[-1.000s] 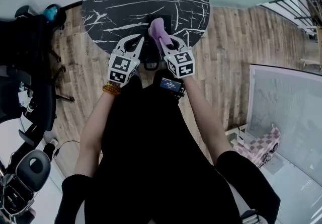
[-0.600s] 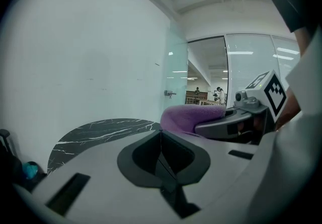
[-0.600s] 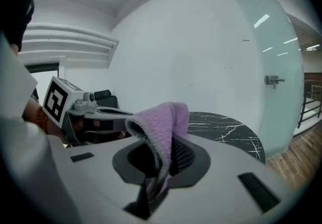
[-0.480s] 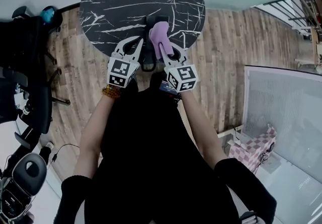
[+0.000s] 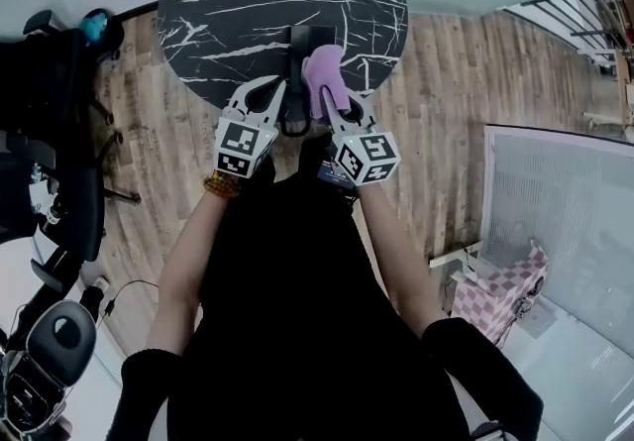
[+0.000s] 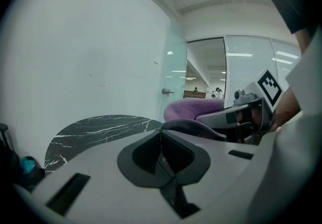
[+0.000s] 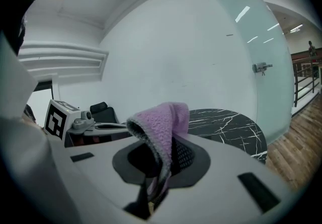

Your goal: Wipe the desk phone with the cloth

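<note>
Cloth point(image 5: 322, 72) sits clamped in right gripper point(image 5: 342, 104).

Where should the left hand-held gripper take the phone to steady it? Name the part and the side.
Probably the phone's left edge, coming in from the left. The cloth in the right hand-held gripper drapes over its right part, while the left hand-held gripper, shut and empty, sits just beside that bare edge. It would have to open first.
</note>
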